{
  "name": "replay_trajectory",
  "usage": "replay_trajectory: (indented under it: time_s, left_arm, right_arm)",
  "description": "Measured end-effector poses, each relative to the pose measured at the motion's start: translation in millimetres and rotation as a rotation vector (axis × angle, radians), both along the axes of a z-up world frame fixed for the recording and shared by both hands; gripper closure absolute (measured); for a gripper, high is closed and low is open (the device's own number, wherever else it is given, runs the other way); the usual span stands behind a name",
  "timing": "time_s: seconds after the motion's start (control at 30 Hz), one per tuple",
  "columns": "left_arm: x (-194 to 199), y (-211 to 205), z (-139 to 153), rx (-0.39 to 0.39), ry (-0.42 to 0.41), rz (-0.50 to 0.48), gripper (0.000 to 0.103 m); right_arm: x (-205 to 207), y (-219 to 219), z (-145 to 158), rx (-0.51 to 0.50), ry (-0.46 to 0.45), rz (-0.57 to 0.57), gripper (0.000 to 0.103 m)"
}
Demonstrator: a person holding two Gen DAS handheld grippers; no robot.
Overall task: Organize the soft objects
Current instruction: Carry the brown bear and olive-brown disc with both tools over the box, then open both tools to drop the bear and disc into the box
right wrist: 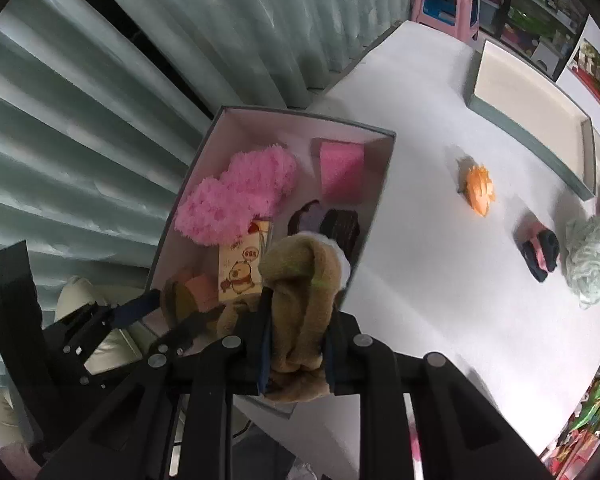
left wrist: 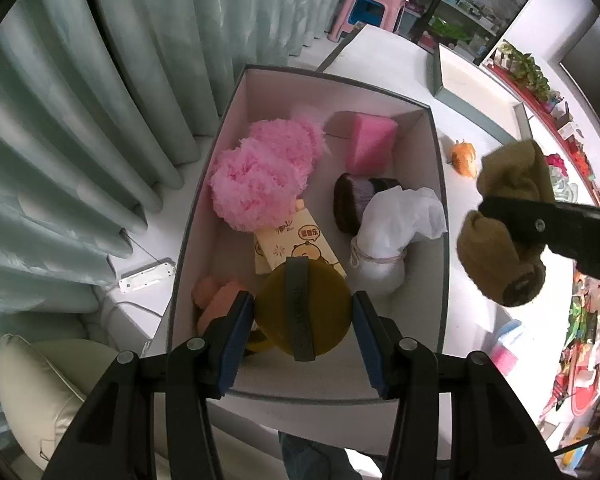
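The white tabletop (right wrist: 420,240) carries the open box (left wrist: 204,216), holding pink fluffy slippers (left wrist: 260,176) and a pink sponge (left wrist: 370,140). My left claw (left wrist: 304,312) clamps an olive round cushion (left wrist: 304,308) over the box. My right claw (right wrist: 296,344) grips a brown sock (right wrist: 300,300) at the box's rim.

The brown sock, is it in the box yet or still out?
Out. The right gripper holds the brown sock pinched between its fingers, up above the box edge, not lying inside with the other soft things.
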State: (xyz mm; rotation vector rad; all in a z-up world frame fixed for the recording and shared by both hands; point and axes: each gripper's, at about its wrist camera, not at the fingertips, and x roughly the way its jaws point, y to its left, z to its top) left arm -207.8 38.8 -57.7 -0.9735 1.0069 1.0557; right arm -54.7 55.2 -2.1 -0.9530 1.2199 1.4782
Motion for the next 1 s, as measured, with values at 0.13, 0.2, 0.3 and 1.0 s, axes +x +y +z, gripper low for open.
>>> replay_trajectory:
  time_s: [0.13, 0.2, 0.3, 1.0]
  left_arm:
    - [3, 6, -6, -0.008, 0.000, 0.004, 0.051]
    - [4, 8, -8, -0.011, 0.000, 0.006, 0.051]
    - [3, 11, -11, -0.016, 0.005, 0.008, 0.051]
    - [11, 25, -35, -0.068, 0.049, -0.013, 0.051]
  right_arm:
    - [-4, 13, -5, -0.006, -0.003, 0.001, 0.080]
    - [-5, 21, -7, -0.007, -0.010, -0.002, 0.080]
    - [-5, 33, -10, -0.009, -0.009, -0.008, 0.080]
    - [-20, 73, -46, -0.083, -0.020, 0.016, 0.080]
